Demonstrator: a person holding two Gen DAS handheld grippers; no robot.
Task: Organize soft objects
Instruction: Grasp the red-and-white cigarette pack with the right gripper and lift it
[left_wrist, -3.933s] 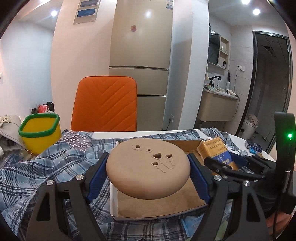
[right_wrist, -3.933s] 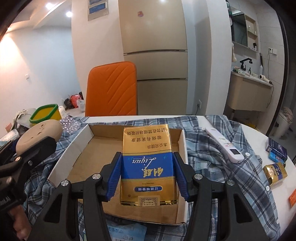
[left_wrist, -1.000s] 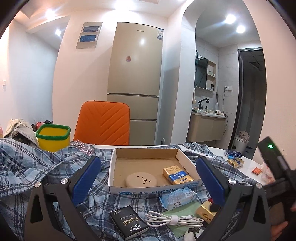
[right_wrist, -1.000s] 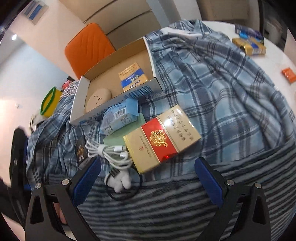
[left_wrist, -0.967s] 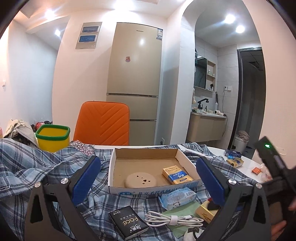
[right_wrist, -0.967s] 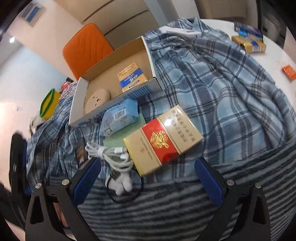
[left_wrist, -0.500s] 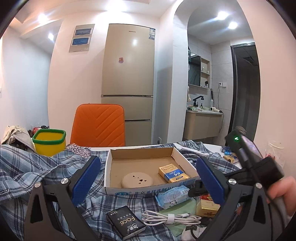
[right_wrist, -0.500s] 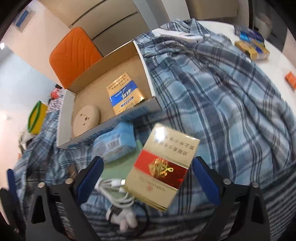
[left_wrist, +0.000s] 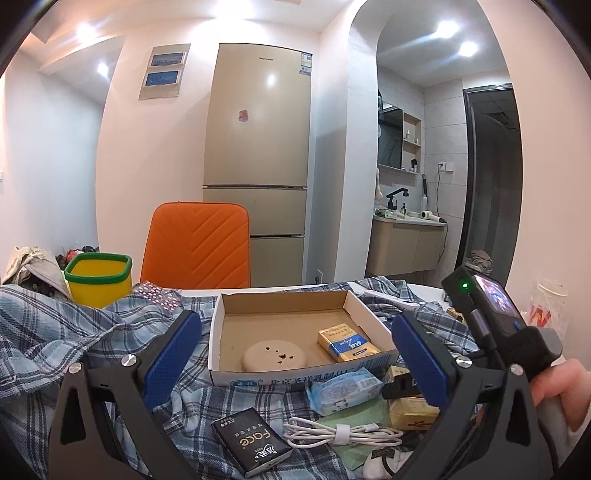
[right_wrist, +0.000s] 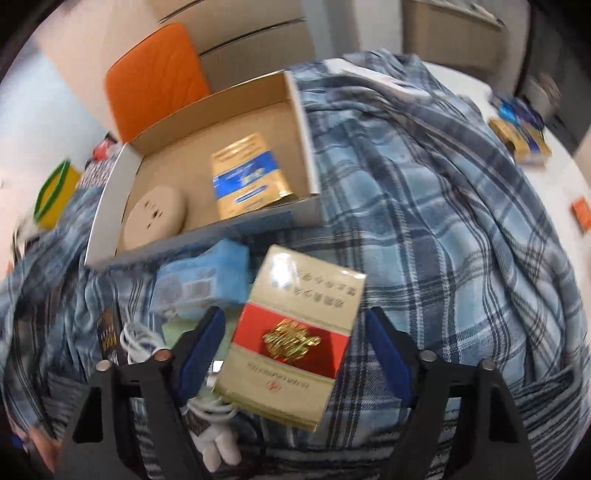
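An open cardboard box (left_wrist: 280, 380) on a plaid cloth holds a round beige cushion (left_wrist: 275, 356) and a gold-and-blue carton (left_wrist: 347, 343). My left gripper (left_wrist: 295, 332) hangs open in front of the box with nothing between its fingers. In the right wrist view a red-and-gold carton (right_wrist: 306, 291) lies on the cloth just before the box (right_wrist: 207, 240). My right gripper (right_wrist: 295, 332) points down over it, jaws closing with the carton between them. A gap still shows on each side. A blue tissue pack (right_wrist: 199, 282) lies beside the carton.
A black pack (left_wrist: 251, 446), a coiled white cable (left_wrist: 340, 435) and a green sheet (left_wrist: 362, 417) lie near the front. A yellow bin (left_wrist: 98, 280) and an orange chair (left_wrist: 195, 247) stand behind. Small packs (right_wrist: 521, 136) sit on the white table at right.
My right gripper has come in over the red-and-gold carton and its jaws have narrowed around it. The left gripper has stayed where it was, open.
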